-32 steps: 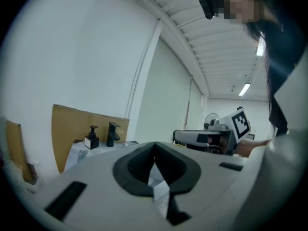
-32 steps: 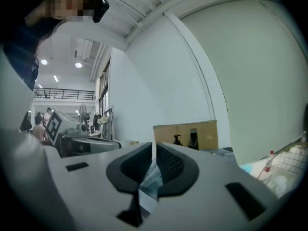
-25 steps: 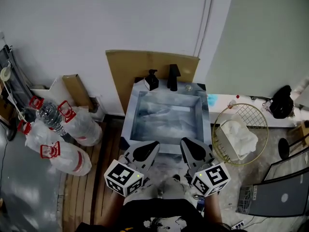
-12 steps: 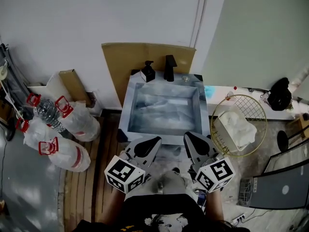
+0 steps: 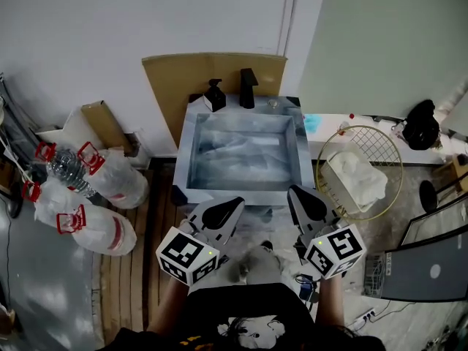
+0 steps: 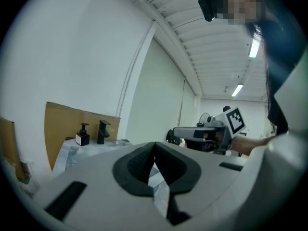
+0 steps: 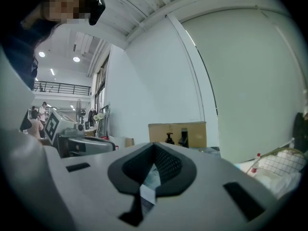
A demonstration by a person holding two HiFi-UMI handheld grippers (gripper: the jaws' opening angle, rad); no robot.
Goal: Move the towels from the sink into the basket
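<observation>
We look steeply down on a square, grey marbled sink (image 5: 241, 193) against a white wall, with a flat sheet of brown cardboard (image 5: 172, 79) standing behind it. A black soap dispenser (image 5: 214, 95) and a black angular faucet (image 5: 248, 88) stand on its back edge. Pale, rumpled towels (image 5: 235, 151) lie in the basin. Just right of the sink stands a round basket (image 5: 374, 143) of thin gold wire, and a soft white folded towel (image 5: 356, 180) lies inside it. The left gripper (image 5: 221, 215) and the right gripper (image 5: 307, 202), both smooth white shells with ribbed black pads, point at the sink's near edge from just in front of it. Each has its jaws pressed together with nothing between them. Clear plastic water bottles (image 5: 95, 196) with red handles lie on the wooden floor to the left.
</observation>
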